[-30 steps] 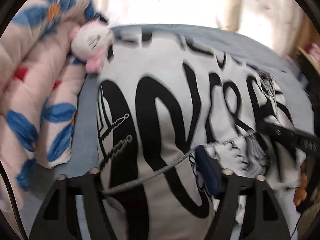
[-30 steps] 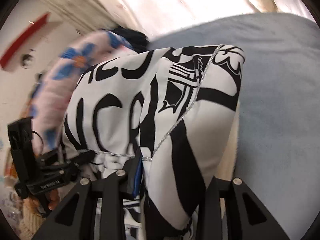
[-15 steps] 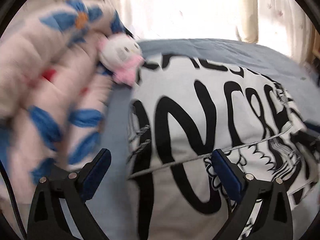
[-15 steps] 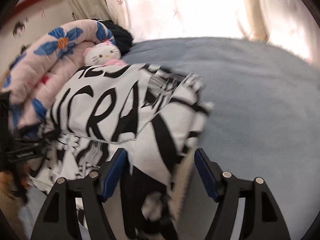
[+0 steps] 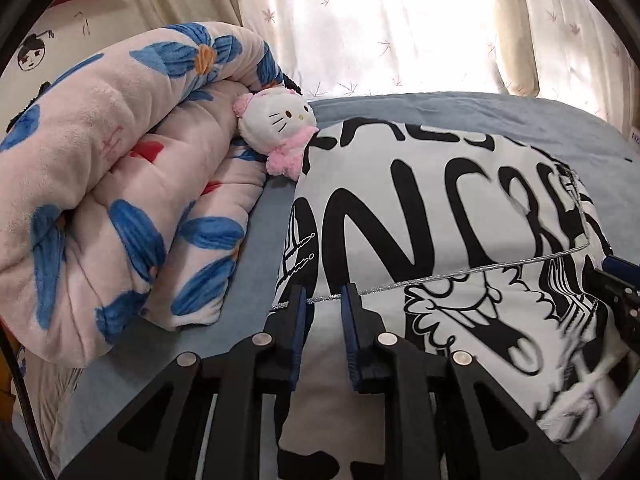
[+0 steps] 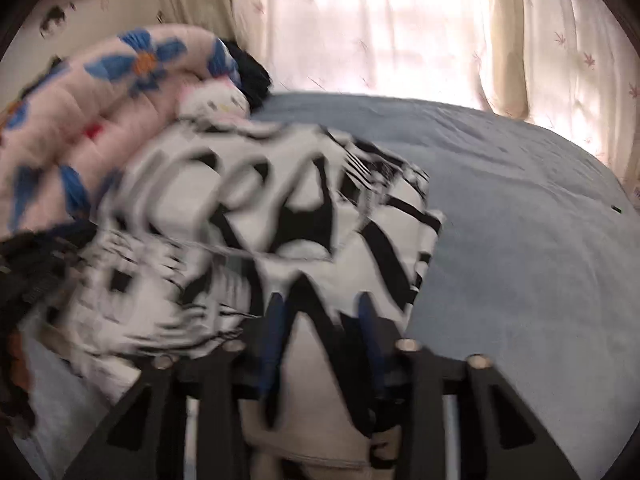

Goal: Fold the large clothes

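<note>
Pale curtains (image 5: pixel 400 24) glow with daylight behind a bed (image 5: pixel 520 128) spread with a grey-blue sheet. Both grippers point forward and downward over the near edge of the bed.

Left gripper (image 5: pixel 324 300) sits over the near left part of a white garment (image 5: pixel 420 208) printed with big black lettering. Its jaws are closing, only a narrow gap left, with a silver-trimmed hem of the garment running across between the blue pads; whether they already pinch it I cannot tell. Large letters on the cloth look like "ON" followed by "C" and "R"; the rest bends out of view, so no whole word can be read.

Right gripper (image 6: pixel 320 320) shows in a blurred picture. Its jaws are closing too, somewhat wider apart, with a fold of the garment's near right part bunched up between the fingers.

Along the bed's left edge lies a rolled pink blanket (image 5: pixel 112 200) with blue flowers, and a white cat plush toy (image 5: pixel 280 124) touches the garment's far left corner.
</note>
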Motion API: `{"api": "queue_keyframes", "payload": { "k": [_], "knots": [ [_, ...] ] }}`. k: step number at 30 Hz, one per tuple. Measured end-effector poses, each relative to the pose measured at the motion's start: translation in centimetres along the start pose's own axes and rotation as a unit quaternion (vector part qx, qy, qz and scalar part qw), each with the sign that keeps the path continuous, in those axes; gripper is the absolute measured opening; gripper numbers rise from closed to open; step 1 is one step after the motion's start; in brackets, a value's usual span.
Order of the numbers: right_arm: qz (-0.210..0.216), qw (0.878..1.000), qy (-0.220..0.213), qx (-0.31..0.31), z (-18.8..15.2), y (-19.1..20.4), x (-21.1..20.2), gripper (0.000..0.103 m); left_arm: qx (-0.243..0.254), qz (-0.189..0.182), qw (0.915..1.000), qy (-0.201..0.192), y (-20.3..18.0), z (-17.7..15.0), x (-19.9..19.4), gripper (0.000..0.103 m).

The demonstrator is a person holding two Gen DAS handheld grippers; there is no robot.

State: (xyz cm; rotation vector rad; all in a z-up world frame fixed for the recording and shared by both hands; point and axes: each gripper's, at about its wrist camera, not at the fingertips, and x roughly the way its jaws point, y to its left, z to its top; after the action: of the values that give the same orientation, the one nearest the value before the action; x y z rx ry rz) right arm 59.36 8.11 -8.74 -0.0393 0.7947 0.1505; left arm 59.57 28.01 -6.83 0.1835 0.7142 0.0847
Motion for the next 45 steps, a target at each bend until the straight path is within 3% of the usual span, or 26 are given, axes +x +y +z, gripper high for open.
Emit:
{"api": "queue_keyframes", "payload": {
  "k": [4,11,16,23,32,36,38,45],
  "knots": [
    [0.001,1.0,-0.004,0.007,-0.4,-1.0,0.2,0.031,0.0,0.018,0.9997,-0.018,-0.5,-0.2,0.3,0.016],
    [0.0,1.0,0.008,0.02,-0.9,-1.7,-2.1,0.032,-0.021,0.014,0.9997,-0.008,-0.3,-0.4,-1.8,0.019],
    [0.003,1.0,0.021,0.023,-2.0,-2.1,-6.8,0.033,-0.033,-0.015,0.9991,0.021,0.5,-1.1,-5.8,0.049],
    [0.012,0.999,0.016,0.04,-3.5,-3.9,-17.2,0.033,-0.026,-0.046,0.9985,0.013,0.6,-2.7,-15.7,0.053],
    [0.009,0.999,-0.033,0.036,-5.4,-6.2,-34.5,0.033,-0.018,-0.08,0.9966,-0.014,-1.2,-4.7,-29.6,0.067],
    [0.003,0.999,-0.044,0.025,-8.0,-6.8,-40.2,0.045,-0.023,-0.105,0.9938,-0.028,-2.5,-6.5,-35.6,0.078],
    [-0.002,0.999,-0.043,0.018,-10.0,-7.0,-42.5,0.046,-0.021,-0.113,0.9928,-0.033,-3.5,-7.6,-37.8,0.08],
    [-0.015,0.999,-0.023,0.029,-18.6,-8.2,-45.9,0.051,-0.035,-0.135,0.9901,-0.018,-7.4,-13.5,-43.0,0.084]
  ]
}}
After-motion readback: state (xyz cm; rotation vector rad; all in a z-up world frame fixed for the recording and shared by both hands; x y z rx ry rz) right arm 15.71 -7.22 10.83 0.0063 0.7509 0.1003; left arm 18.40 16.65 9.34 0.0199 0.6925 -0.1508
